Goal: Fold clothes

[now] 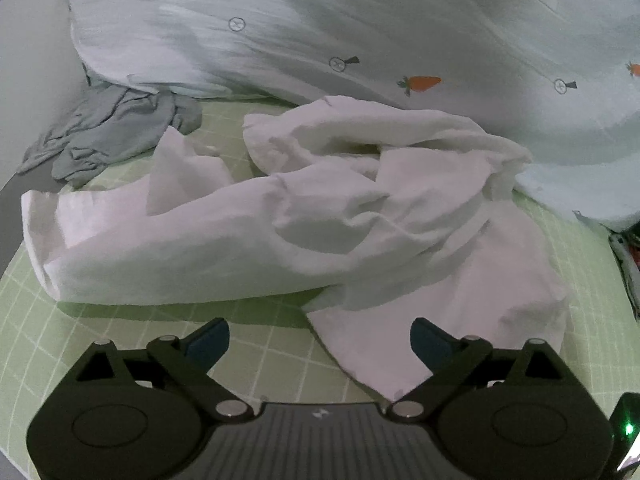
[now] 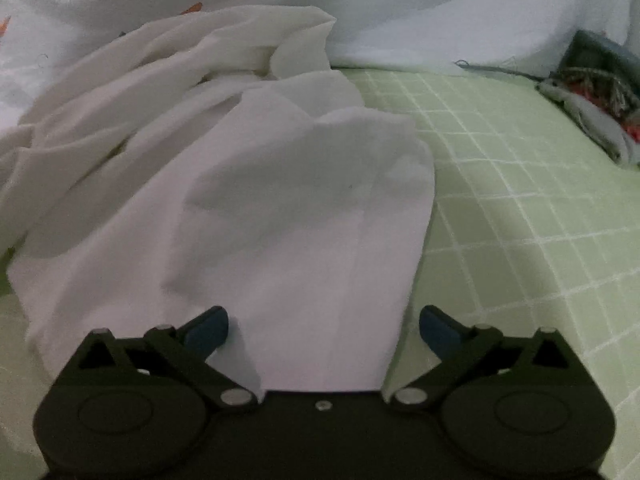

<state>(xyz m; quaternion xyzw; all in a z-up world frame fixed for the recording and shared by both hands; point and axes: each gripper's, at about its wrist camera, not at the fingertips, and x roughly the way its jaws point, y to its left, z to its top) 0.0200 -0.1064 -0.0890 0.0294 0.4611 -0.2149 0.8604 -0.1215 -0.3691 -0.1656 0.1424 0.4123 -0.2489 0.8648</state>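
A crumpled garment (image 1: 304, 216) lies on the checked sheet (image 1: 132, 344). Behind it is a bunched quilt (image 1: 360, 28), a smaller garment (image 1: 108, 136) far left, and more cloth items (image 2: 596, 100) far right.

We see a green gridded bed sheet (image 1: 120, 320) beneath both sets of jaws, crumpled white garment (image 1: 320, 216) lying ahead of them, grey garment (image 1: 108, 136) far left, carrot-print quilt (image 1: 360, 32) heaped beyond, colourful bundle (image 2: 592, 112) far right.
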